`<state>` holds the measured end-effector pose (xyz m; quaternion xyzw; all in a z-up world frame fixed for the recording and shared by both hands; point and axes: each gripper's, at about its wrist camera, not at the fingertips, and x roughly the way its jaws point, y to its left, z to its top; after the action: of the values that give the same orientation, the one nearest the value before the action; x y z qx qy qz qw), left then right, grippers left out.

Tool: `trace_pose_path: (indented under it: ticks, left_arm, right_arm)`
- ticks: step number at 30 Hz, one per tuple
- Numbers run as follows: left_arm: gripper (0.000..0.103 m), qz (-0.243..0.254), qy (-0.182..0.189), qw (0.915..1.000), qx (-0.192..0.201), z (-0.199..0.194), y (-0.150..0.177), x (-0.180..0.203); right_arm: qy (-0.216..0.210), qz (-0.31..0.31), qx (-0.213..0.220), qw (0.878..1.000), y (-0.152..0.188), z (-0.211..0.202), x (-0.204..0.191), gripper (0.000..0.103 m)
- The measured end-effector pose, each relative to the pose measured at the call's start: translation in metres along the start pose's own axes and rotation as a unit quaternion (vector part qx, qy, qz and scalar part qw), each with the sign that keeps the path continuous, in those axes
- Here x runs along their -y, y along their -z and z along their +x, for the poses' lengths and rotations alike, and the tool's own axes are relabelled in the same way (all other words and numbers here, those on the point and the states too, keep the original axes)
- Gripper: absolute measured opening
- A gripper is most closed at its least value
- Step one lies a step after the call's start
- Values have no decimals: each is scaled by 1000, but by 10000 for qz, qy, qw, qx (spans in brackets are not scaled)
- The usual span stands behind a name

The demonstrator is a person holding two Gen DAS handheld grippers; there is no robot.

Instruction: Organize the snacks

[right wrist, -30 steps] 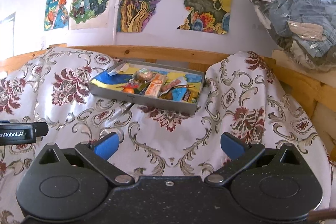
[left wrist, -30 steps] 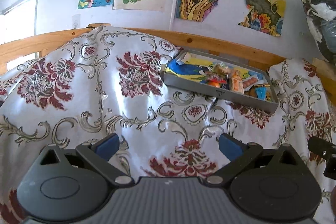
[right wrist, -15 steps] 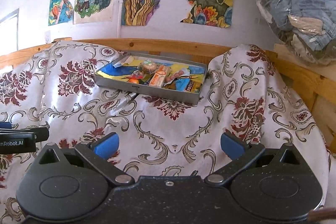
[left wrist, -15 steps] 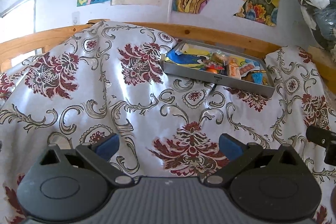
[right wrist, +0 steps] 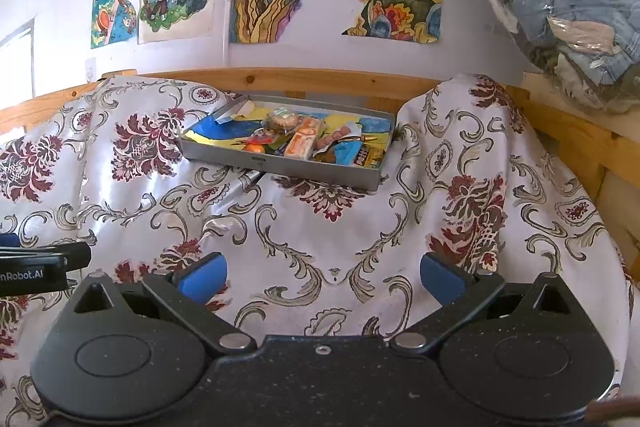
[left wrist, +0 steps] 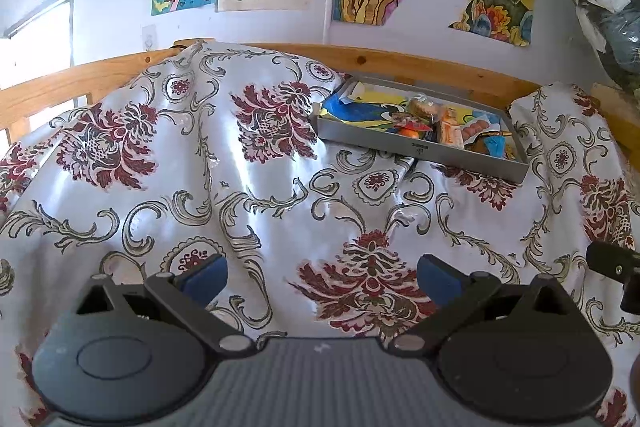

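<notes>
Left wrist view: the left gripper (left wrist: pixel 320 277) hangs low over the patterned cloth (left wrist: pixel 248 211), its blue-padded fingers (left wrist: pixel 202 277) spread wide apart with nothing between them. Ahead, the cloth lies bare from the fingertips out to 12 o'clock and across to 9 o'clock, a broad stretch of free room. The grey tray (left wrist: pixel 420 145) sits at about 1 o'clock, well apart from the fingers, near the wooden rail (left wrist: pixel 360 59) that bounds the far edge below the wall. The tray's long axis runs from 11 o'clock down towards 3 o'clock, its near wall facing the gripper at a slant. The snacks (left wrist: pixel 440 123) lie bunched in the right half of the tray; the left half shows only a blue and yellow lining. At 3 o'clock a dark part of the right gripper (left wrist: pixel 612 259) juts in at the frame edge.

Right wrist view: the right gripper (right wrist: pixel 322 277) also has its fingers (right wrist: pixel 200 279) set wide apart and empty. The tray (right wrist: pixel 280 165) lies at about 11 to 12 o'clock, its long axis running nearly left to right, dipping slightly to the right. The snack packets (right wrist: pixel 308 141) crowd its middle and right part. Open cloth (right wrist: pixel 320 227) fills the room between fingertips and tray. The cloth rises into a hump (right wrist: pixel 472 131) just beside the tray's right end at 1 o'clock, and the rail (right wrist: pixel 280 79) closes in behind. At 9 o'clock the left gripper (right wrist: pixel 40 263) shows at the frame edge.
</notes>
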<state>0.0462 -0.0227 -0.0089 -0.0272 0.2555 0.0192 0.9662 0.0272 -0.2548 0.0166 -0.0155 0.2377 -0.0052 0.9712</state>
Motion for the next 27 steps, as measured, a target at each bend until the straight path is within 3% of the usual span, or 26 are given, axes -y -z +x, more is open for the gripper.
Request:
trace_pose_path:
  ticks: [27]
  left_arm:
    - [102,-31,-74,10000,-15,-6,3,1]
  right_arm:
    - [-30,-7,-39,10000,1,2,-1,102]
